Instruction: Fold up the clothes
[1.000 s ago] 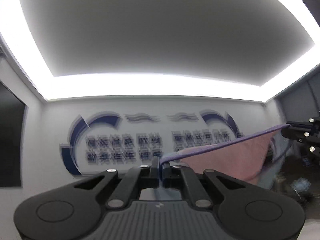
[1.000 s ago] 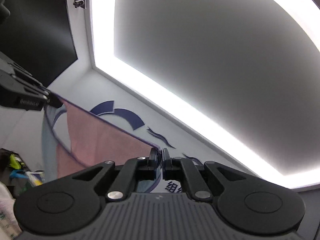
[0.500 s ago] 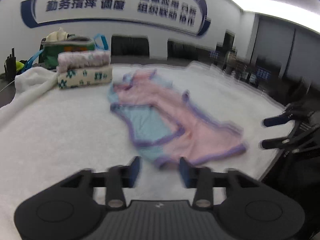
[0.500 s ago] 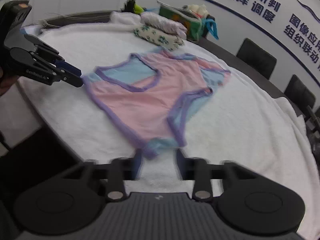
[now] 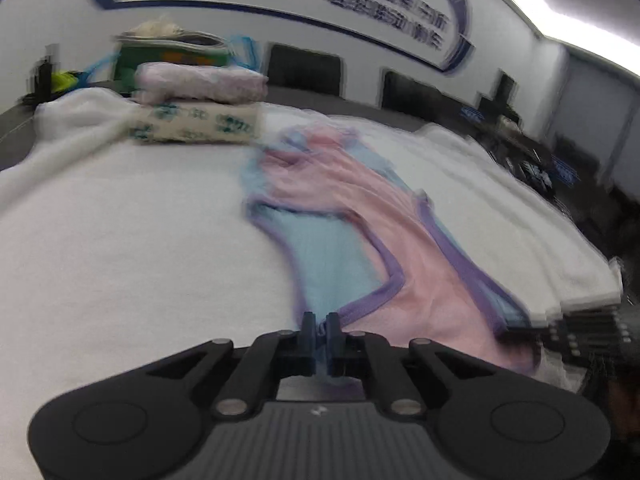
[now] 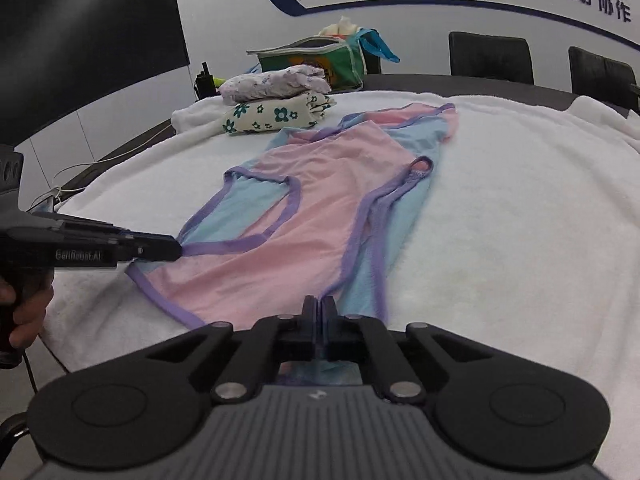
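the pink and blue top (image 6: 320, 208) lies flat on the white towel (image 6: 520, 220) on the bench, stretched long from the near edge toward the folded clothes (image 6: 276, 108). the left gripper (image 6: 176, 248) and the right gripper (image 6: 319, 312) each pinch a near corner tight.

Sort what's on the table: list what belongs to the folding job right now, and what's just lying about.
In the job:
pink and blue garment, spread on the white towel
left gripper, shut on its near edge
right gripper, shut on its near edge

Lying about:
two folded floral pieces, stacked
green bag
black chairs
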Demonstrator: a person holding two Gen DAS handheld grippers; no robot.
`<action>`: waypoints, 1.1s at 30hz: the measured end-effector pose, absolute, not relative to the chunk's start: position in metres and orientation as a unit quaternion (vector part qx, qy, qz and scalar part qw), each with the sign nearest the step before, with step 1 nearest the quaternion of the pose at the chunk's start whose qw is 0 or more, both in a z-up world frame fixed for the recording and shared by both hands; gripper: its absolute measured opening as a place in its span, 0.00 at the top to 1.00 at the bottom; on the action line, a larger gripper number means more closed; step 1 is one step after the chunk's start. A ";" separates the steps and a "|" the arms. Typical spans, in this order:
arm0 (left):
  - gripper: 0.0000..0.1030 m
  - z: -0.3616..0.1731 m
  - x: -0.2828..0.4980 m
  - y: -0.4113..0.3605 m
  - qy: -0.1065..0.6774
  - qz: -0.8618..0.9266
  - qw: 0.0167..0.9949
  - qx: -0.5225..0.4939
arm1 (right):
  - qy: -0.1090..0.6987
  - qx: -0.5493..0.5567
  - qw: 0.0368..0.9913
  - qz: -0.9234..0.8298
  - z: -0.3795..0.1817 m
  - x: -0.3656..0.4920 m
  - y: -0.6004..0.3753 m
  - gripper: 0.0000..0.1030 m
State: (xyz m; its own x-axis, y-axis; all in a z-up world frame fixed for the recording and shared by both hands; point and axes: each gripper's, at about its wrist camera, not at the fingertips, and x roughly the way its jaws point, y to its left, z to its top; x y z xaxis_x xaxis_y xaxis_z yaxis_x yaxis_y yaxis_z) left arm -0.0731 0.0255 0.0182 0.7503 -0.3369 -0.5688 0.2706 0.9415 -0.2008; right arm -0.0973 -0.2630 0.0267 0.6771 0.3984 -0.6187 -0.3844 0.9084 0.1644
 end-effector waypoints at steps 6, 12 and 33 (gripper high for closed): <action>0.88 0.032 -0.059 0.079 0.275 -0.040 0.955 -0.102 | 0.349 -0.007 0.873 0.341 0.033 -0.131 -0.189 0.95; 0.67 0.043 -0.102 0.052 0.249 -0.042 0.965 -0.077 | 0.286 0.027 0.915 0.282 0.073 -0.089 -0.238 0.53; 0.98 -0.003 -0.107 -0.103 0.288 -0.227 0.926 0.090 | 0.396 0.100 0.910 0.074 0.016 0.208 -0.319 1.00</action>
State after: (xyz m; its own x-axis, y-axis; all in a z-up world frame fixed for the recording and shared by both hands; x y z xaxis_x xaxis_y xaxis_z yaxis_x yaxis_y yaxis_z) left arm -0.1074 -0.1030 -0.0031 0.7305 -0.3688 -0.5748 0.4727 0.8805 0.0358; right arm 0.2085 -0.3192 0.0163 0.6762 0.2135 -0.7051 -0.0545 0.9690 0.2411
